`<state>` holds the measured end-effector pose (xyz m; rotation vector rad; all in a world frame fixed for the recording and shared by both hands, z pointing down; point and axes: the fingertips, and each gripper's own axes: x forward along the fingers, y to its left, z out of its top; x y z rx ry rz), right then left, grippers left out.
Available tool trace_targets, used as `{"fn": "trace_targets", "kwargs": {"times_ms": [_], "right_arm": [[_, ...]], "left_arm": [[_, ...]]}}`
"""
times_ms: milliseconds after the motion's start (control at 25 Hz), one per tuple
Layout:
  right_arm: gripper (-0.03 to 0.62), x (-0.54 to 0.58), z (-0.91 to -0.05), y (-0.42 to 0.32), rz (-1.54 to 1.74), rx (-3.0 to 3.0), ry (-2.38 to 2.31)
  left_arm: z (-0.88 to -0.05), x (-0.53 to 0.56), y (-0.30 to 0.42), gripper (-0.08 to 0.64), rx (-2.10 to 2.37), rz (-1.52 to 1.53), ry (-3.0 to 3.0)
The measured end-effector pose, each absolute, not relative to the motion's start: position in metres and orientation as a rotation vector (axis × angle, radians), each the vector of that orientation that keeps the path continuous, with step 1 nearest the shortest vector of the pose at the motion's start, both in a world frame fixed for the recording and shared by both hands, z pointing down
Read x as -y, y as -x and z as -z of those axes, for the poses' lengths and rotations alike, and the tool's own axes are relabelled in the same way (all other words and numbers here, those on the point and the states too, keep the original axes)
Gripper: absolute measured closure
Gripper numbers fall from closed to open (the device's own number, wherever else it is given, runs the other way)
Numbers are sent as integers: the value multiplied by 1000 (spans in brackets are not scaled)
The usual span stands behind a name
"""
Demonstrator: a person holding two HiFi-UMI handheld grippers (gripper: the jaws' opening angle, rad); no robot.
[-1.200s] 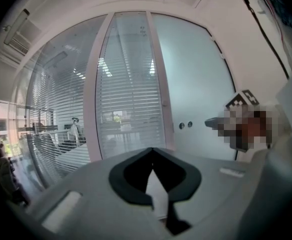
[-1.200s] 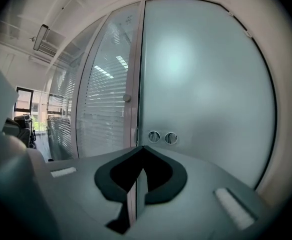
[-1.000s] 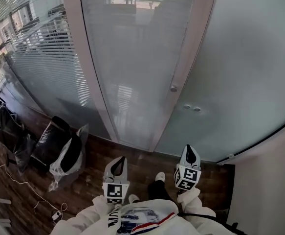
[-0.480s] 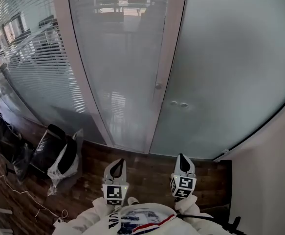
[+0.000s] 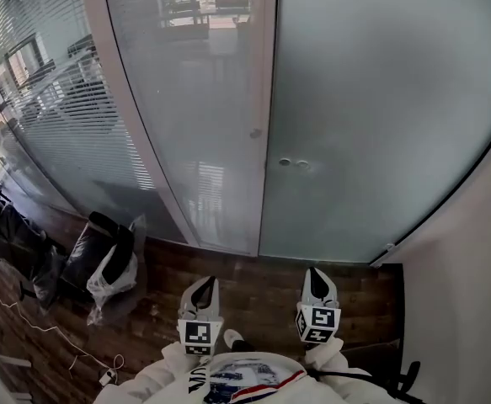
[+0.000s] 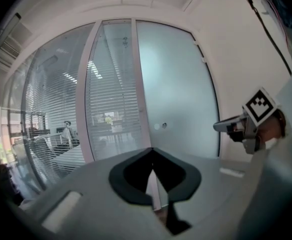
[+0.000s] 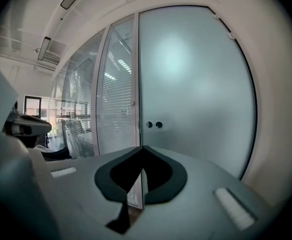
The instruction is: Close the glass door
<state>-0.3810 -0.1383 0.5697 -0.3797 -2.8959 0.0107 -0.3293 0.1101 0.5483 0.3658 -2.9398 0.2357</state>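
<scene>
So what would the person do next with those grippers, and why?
Probably reach the right gripper forward toward the two round fittings on the frosted glass door: both it and the left gripper hang shut, empty, short of the glass.

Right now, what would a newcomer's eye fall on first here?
The frosted glass door fills the head view's upper right, two round fittings near its left edge. Below, the left gripper and right gripper hang shut and empty over the wooden floor, black bags at left.
</scene>
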Motion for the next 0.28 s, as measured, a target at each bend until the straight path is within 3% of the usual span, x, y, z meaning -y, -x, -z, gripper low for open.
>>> {"fn": "trace_targets", "kwargs": {"times_ms": [280], "right_arm": [[588,155,-566,337,6,2907,404]], "left_arm": [[-549,-82,294,557,2930,-263,-395]]}}
